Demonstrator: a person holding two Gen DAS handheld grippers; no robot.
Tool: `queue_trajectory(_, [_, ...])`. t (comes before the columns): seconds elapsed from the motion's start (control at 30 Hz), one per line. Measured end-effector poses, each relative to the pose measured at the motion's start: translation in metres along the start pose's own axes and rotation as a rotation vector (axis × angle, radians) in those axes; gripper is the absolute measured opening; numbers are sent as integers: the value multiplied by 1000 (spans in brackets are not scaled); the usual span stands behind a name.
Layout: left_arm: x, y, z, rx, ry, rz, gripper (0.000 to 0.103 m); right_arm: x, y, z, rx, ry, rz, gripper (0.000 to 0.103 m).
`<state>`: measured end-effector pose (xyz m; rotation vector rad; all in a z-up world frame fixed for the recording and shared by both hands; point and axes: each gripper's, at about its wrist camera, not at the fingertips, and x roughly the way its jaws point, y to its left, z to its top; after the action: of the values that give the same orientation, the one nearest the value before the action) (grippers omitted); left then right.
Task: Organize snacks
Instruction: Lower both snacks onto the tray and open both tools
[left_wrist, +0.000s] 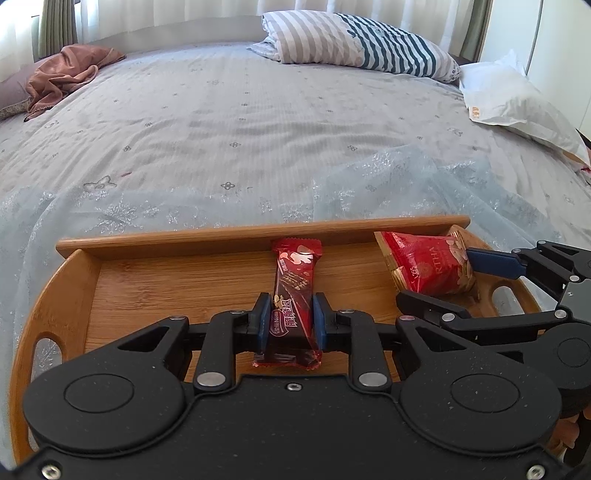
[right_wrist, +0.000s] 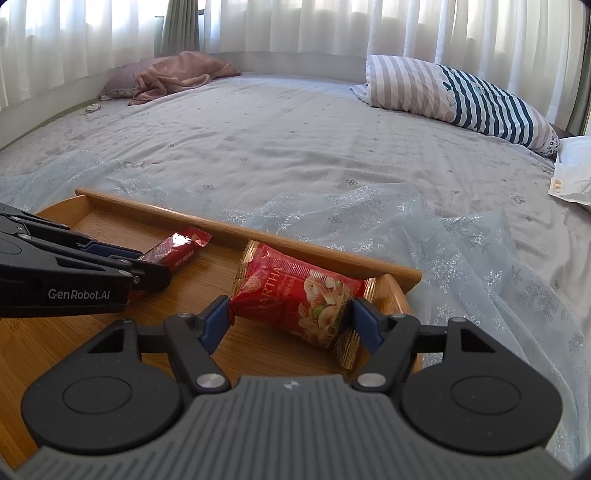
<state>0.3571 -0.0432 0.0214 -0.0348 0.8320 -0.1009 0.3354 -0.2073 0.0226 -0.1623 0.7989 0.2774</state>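
A wooden tray (left_wrist: 166, 273) lies on the bed. My left gripper (left_wrist: 291, 314) is shut on a dark red chocolate bar (left_wrist: 293, 291) that lies lengthwise on the tray's middle. My right gripper (right_wrist: 291, 321) is shut on a red nut packet (right_wrist: 295, 295) at the tray's right end (right_wrist: 391, 291). The packet also shows in the left wrist view (left_wrist: 424, 266) with the right gripper's blue pads (left_wrist: 491, 260) on it. The bar's far end shows in the right wrist view (right_wrist: 177, 247), held by the left gripper (right_wrist: 147, 269).
A sheer pale blue cloth (left_wrist: 406, 184) with snowflakes lies under the tray. A striped pillow (left_wrist: 354, 40) and a white pillow (left_wrist: 517, 99) lie at the far right. A brown cloth (left_wrist: 62, 74) lies far left. Curtains (right_wrist: 295, 26) hang behind the bed.
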Motion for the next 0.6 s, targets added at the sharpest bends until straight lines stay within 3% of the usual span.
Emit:
queue_trajectory(0.13, [0,0,0,2,0,0,22,0,0,0,-1,-1,-1,74])
queue_trajectory(0.37, [-5,2,3,-2,7,-1,26,-2,4,0,3,-3,7,89])
queue_trajectory(0.43, [-9,4,4,-1,-1,12,38,-4,6,0,0,-3,4,89])
queue_trajectory(0.5, [-15,5,4,3,-8,24,42,-8,8,0,-6,-5,3,90])
queue_trajectory(0.6, [-26,8,1,8,-21,33,57,-15,11,-1,-19,-9,0,91])
